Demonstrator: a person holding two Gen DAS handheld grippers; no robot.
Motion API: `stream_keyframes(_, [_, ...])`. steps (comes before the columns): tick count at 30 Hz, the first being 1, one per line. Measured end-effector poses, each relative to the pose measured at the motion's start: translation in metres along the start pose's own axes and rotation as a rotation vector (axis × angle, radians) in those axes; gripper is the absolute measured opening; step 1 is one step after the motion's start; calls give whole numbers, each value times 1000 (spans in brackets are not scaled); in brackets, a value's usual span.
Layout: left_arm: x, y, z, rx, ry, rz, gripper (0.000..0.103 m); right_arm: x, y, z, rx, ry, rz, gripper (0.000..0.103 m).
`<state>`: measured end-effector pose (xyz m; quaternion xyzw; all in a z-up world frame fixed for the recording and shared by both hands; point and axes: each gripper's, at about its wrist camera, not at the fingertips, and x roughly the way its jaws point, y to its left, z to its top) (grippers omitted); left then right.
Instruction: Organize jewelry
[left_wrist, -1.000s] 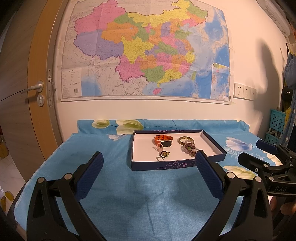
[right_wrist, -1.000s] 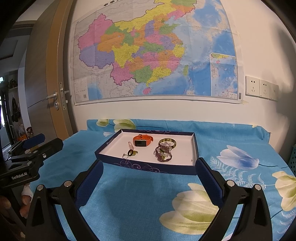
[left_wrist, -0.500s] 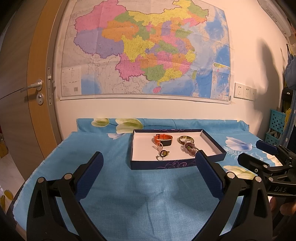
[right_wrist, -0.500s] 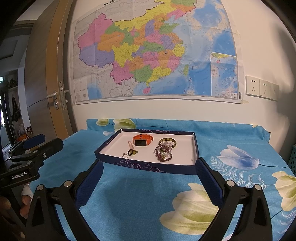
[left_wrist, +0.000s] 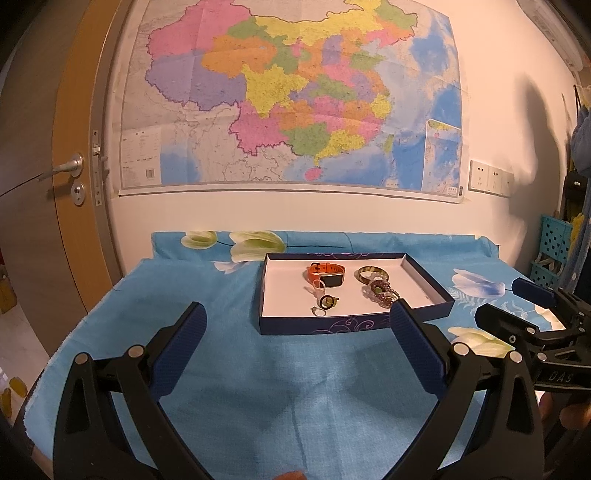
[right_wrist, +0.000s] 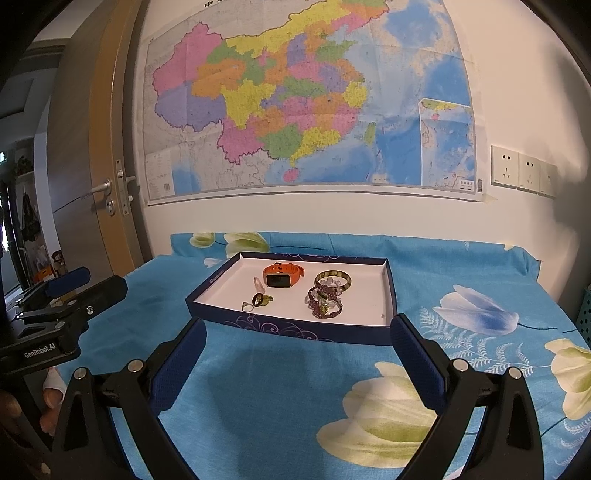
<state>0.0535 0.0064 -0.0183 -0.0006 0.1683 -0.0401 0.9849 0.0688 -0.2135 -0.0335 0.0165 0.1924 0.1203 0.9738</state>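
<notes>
A shallow dark blue box (left_wrist: 354, 324) (right_wrist: 288, 328) with a white inside sits on the blue flowered cloth. In it lie an orange watch (left_wrist: 325, 275) (right_wrist: 283, 274), a greenish bangle (left_wrist: 371, 274) (right_wrist: 332, 279), a purple bead bracelet (left_wrist: 380, 292) (right_wrist: 325, 302), a dark ring (left_wrist: 327, 302) (right_wrist: 259, 299), a small silver ring (left_wrist: 318, 312) (right_wrist: 246, 306) and a pale pink ring (left_wrist: 318, 285) (right_wrist: 258, 284). My left gripper (left_wrist: 295, 332) is open and empty, held short of the box. My right gripper (right_wrist: 297, 343) is open and empty, also short of the box.
The table (left_wrist: 258, 398) stands against a wall with a large map (left_wrist: 291, 92). A wooden door (left_wrist: 48, 177) is at the left. A teal crate (left_wrist: 554, 243) stands at the right. The right gripper shows at the right of the left wrist view (left_wrist: 532, 314).
Both views have barely shifted; the box sits a touch lower in the left wrist view. Both grippers stay open and empty.
</notes>
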Motion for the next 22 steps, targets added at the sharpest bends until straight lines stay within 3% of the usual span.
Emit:
stream_keyframes(13, [13, 2, -3, -14, 31, -12, 98, 10, -2, -2, 3, 27, 0, 96])
stream_keyframes(22, [34, 2, -12, -38, 96, -25, 98, 20, -9, -6, 20, 59, -10, 96])
